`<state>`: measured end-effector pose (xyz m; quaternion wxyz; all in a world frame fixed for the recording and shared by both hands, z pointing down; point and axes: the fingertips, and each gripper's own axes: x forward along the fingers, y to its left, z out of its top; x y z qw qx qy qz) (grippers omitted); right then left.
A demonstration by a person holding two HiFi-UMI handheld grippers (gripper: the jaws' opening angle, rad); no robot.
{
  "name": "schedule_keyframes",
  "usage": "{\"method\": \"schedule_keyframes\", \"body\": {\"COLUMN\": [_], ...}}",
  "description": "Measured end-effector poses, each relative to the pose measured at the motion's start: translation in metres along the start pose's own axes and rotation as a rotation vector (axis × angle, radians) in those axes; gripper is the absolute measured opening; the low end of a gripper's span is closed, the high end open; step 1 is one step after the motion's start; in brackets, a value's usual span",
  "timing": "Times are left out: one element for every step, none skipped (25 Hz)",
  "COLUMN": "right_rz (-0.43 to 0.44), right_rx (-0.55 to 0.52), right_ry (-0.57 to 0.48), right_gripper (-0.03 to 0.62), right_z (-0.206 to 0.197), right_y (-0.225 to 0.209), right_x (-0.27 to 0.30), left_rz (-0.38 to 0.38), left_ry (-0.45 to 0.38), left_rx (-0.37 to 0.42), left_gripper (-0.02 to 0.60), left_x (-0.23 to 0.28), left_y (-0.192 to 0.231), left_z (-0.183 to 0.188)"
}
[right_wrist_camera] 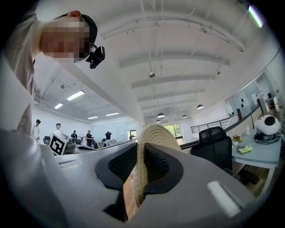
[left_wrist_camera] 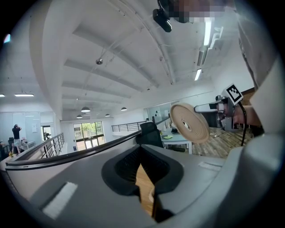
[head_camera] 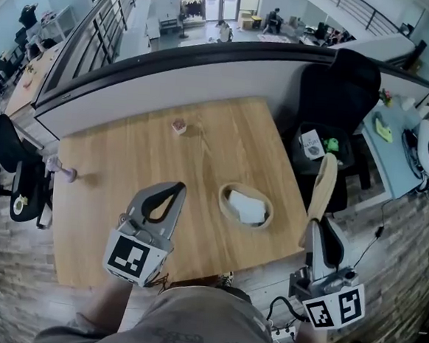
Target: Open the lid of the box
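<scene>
A round woven box (head_camera: 226, 209) sits open on the wooden table (head_camera: 127, 160), right of centre, with white cloth (head_camera: 247, 207) inside it. Its woven lid (head_camera: 323, 184) is lifted off and held upright, edge-on, past the table's right edge, with my right gripper (head_camera: 317, 228) shut on its rim. In the right gripper view the lid (right_wrist_camera: 153, 138) stands between the jaws (right_wrist_camera: 140, 176). My left gripper (head_camera: 176, 189) hovers over the table's front, left of the box, shut and empty. From the left gripper view (left_wrist_camera: 142, 156) the lid (left_wrist_camera: 190, 123) shows face-on.
A small pink object (head_camera: 179, 126) lies near the table's far edge, and a purple piece (head_camera: 66, 172) at its left edge. A black office chair (head_camera: 339, 95) holding small items stands right of the table. A power strip (head_camera: 279, 331) lies on the floor.
</scene>
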<state>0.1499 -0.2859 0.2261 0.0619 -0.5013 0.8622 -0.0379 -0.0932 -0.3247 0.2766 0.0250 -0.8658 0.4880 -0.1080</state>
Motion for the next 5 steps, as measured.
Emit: {"method": "schedule_keyframes", "body": {"right_rz": [0.001, 0.003, 0.007, 0.011, 0.015], "right_rx": [0.002, 0.003, 0.005, 0.006, 0.007], "right_ry": [0.000, -0.002, -0.004, -0.007, -0.009], "right_gripper": [0.057, 0.057, 0.057, 0.057, 0.057], "right_z": [0.0000, 0.0003, 0.0007, 0.0010, 0.0013], "right_y": [0.0007, 0.0018, 0.0032, 0.0048, 0.0065], "right_x": [0.0001, 0.0004, 0.0008, 0.0012, 0.0017], "left_rz": [-0.001, -0.002, -0.003, -0.003, -0.003], "left_ry": [0.002, 0.004, 0.006, 0.007, 0.008], "left_rx": [-0.002, -0.003, -0.005, -0.006, -0.008], "left_gripper": [0.002, 0.002, 0.002, 0.002, 0.002], "left_x": [-0.0012, -0.0025, -0.0037, -0.0050, -0.0063], "left_y": [-0.0002, -0.0001, 0.0003, 0.0009, 0.0016], "left_z": [0.0007, 0.0014, 0.0022, 0.0030, 0.0039]}}
